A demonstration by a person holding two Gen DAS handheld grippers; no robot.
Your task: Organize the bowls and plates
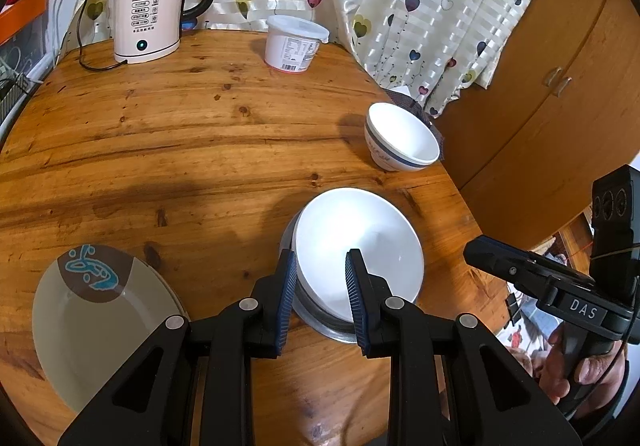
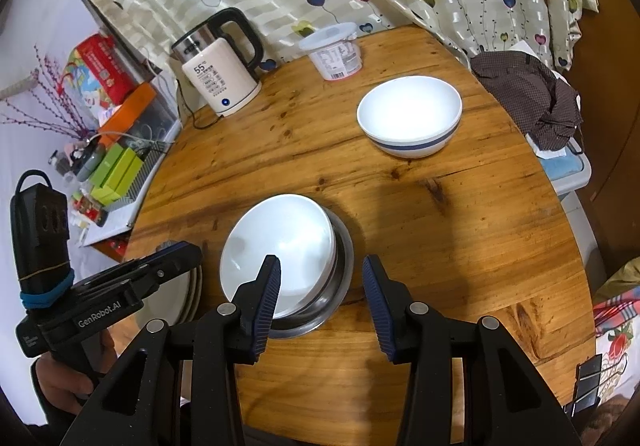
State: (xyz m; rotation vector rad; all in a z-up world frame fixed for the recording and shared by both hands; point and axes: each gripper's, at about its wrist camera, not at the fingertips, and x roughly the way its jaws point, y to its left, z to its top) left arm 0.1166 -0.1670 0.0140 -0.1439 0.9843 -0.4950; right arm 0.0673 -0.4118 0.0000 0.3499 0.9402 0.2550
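A plain white bowl sits tilted inside a steel bowl near the table's front edge. My left gripper hovers over its near rim, jaws a little apart with nothing pressed between them; in the right wrist view its tip stays left of the bowl. My right gripper is open, one finger over the white bowl's rim, the other over bare wood. A blue-banded white bowl stands farther back on the right. A grey plate with a blue fish design lies at the left.
On the round wooden table, an electric kettle and a lidded white tub stand at the back by the curtain. A dark cloth lies off the right edge. A wooden cabinet is on the right.
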